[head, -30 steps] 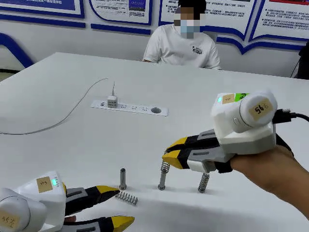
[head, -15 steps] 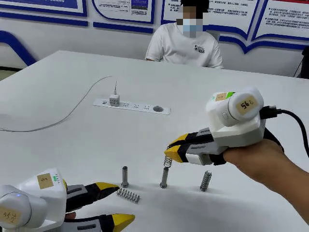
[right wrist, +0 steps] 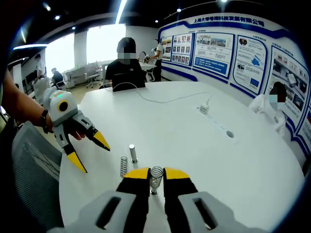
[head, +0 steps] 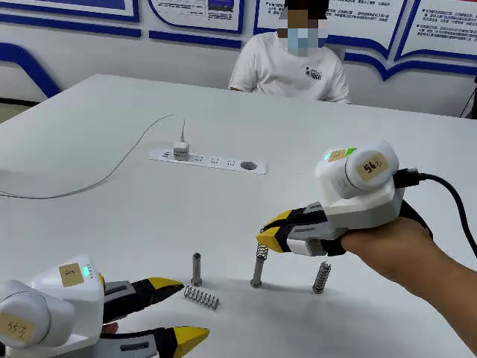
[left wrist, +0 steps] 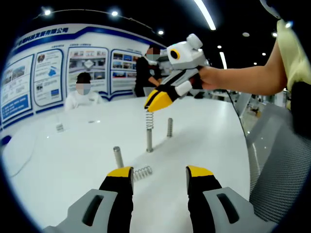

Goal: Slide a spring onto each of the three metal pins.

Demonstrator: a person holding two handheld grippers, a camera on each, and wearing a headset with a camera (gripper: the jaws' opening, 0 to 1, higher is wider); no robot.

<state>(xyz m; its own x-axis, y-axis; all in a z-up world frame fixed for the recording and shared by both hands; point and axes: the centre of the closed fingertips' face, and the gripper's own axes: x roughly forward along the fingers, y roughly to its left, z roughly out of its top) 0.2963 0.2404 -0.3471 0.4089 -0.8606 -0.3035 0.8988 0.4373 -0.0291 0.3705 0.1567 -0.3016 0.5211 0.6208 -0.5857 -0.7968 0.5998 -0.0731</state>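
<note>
Three metal pins stand in a row on the white table (head: 112, 216). The left pin (head: 196, 268) (left wrist: 118, 157) (right wrist: 132, 153) is bare. My right gripper (head: 262, 239) (right wrist: 155, 173) is shut on a spring (head: 261, 252) (left wrist: 150, 119) (right wrist: 156, 176) whose lower end sits over the top of the middle pin (head: 257, 277) (left wrist: 149, 141). A spring is on the right pin (head: 322, 277) (left wrist: 169, 127). Another spring (head: 201, 297) (left wrist: 142, 171) (right wrist: 123, 166) lies loose in front of the left pin. Just short of it, my left gripper (head: 182, 312) (left wrist: 159, 172) is open and holds nothing.
A white power strip (head: 209, 160) with a plugged charger and a cable running left lies mid-table. A person (head: 291, 63) sits at the far side. Bare table surface surrounds the pins.
The head camera has shifted a little. My right gripper keeps the spring at the top of the middle pin, and my left gripper stays open by the loose spring.
</note>
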